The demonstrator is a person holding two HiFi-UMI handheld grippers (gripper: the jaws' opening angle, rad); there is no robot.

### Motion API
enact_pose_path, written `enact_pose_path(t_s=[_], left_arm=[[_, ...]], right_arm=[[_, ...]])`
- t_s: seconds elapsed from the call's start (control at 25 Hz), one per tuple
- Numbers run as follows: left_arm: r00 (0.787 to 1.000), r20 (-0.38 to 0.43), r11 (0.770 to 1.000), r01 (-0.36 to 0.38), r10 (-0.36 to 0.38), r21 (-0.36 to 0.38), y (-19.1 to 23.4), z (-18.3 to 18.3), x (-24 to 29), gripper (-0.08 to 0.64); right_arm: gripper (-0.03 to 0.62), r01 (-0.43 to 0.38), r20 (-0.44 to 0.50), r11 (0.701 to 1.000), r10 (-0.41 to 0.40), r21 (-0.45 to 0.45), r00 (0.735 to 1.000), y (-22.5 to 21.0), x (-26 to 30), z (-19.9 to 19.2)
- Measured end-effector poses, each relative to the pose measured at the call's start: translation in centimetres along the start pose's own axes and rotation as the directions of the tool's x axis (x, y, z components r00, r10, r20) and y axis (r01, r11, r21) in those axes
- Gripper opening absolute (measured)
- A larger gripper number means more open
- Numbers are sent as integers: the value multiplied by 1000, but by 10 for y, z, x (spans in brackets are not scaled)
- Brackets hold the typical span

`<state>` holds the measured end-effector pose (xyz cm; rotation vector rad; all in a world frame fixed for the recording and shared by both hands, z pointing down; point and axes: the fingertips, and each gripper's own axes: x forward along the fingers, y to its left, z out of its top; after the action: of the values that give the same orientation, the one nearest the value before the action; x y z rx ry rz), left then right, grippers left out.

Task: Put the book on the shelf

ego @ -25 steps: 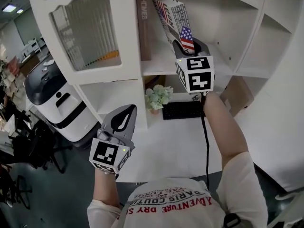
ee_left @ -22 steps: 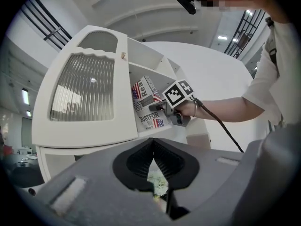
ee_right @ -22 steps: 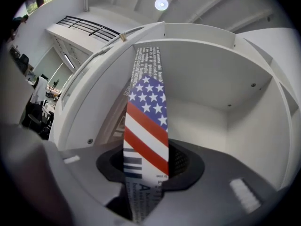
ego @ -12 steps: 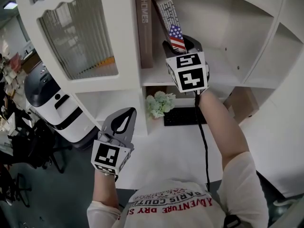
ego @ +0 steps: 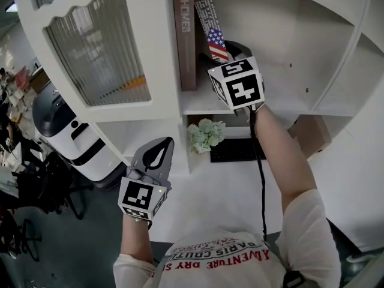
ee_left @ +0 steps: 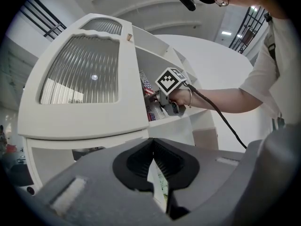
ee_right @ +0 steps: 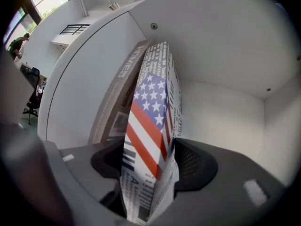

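Observation:
The book (ego: 211, 26), with newspaper print and a stars-and-stripes flag on its cover, stands on the white shelf (ego: 282, 98) and leans on a brown book (ego: 185, 35) marked HOMES. My right gripper (ego: 219, 51) is at its lower end. In the right gripper view the book (ee_right: 153, 126) sits between the jaws of the right gripper (ee_right: 150, 173); they are opening and no longer clamp it. My left gripper (ego: 157, 150) hangs lower left, shut and empty; in its own view, the left gripper (ee_left: 157, 173) faces the shelf unit.
A cabinet door with ribbed glass (ego: 96, 47) is left of the books. Below the shelf are a small potted plant (ego: 207, 134), a black keyboard (ego: 234, 150) and a cardboard box (ego: 309, 131). A white machine (ego: 66, 131) stands at left.
The book has swung from a steep lean to nearly upright against the brown book. My right gripper moved left with it. The left gripper has barely moved.

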<state>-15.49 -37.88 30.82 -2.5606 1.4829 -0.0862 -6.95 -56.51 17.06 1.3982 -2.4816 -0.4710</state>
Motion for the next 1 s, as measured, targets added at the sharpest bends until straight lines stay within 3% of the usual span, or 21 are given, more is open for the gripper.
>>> enact_pose_path(t_s=[0.24, 0.52, 0.76, 0.88, 1.0], left_arm=[[1000, 6, 1000, 0, 0, 1, -1, 2, 1, 5], [999, 38, 1000, -11, 11, 2, -6, 12, -8, 5], [999, 49, 1000, 15, -15, 16, -26, 16, -17, 5], [998, 58, 1000, 11, -13, 23, -30, 18, -26, 5], [997, 70, 1000, 23, -23, 10, -36, 21, -34, 5]], right_arm=[[264, 6, 10, 1000, -6, 10, 1000, -2, -2, 1], [265, 73, 100, 997, -72, 1, 992, -2, -36, 8], [264, 110, 234, 994, -112, 19, 966, 0, -95, 9], [259, 75, 289, 997, -79, 26, 954, 10, -123, 4], [168, 24, 326, 998, -42, 59, 944, 23, -148, -10]])
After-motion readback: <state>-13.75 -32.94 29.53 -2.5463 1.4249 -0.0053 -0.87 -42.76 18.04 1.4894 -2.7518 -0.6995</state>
